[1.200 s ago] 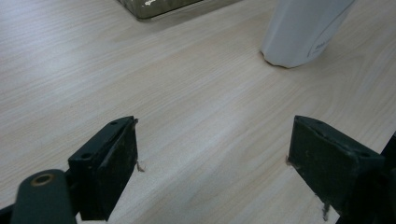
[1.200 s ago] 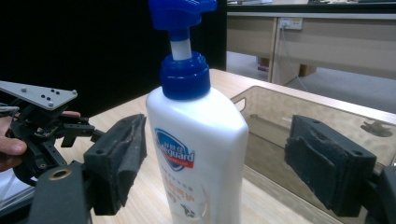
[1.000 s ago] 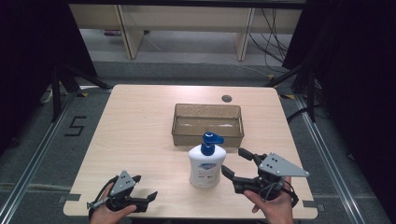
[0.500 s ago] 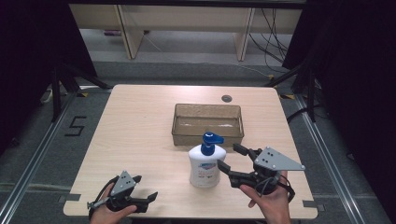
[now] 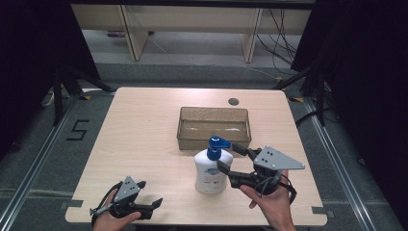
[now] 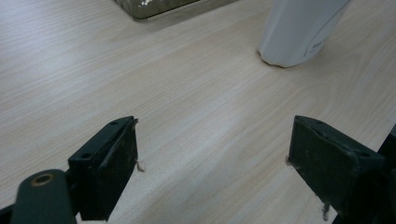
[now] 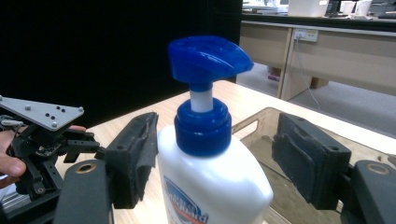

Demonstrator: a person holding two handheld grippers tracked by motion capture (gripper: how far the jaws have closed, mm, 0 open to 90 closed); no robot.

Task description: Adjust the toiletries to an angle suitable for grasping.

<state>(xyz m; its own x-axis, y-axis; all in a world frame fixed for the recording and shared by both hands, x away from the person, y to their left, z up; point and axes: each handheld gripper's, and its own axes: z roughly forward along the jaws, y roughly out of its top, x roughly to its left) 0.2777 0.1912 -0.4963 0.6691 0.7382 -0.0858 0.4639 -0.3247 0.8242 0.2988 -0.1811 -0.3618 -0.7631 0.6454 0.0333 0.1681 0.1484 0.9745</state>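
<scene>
A white pump bottle point(image 5: 210, 173) with a blue pump head point(image 5: 219, 143) stands upright near the table's front, just in front of a clear brownish bin point(image 5: 214, 126). My right gripper point(image 5: 228, 155) is open, its jaws on either side of the bottle's upper part. In the right gripper view the bottle point(image 7: 210, 191) sits between the pads point(image 7: 140, 154). One pad is close against its shoulder and the other stands apart from it. My left gripper point(image 5: 150, 192) rests open near the front left edge with nothing in it. In the left gripper view bare wood lies between its jaws point(image 6: 212, 158).
The bin's corner point(image 6: 154, 7) and the bottle's base point(image 6: 299, 32) lie ahead of the left gripper. A small round grommet point(image 5: 234, 101) sits in the table behind the bin. The table's front edge point(image 5: 192, 222) is close to both hands. Shelving point(image 5: 192, 29) stands beyond the table.
My right gripper has moved left toward the bottle, so its open jaws now straddle the bottle's top. The left gripper and the bottle have stayed put.
</scene>
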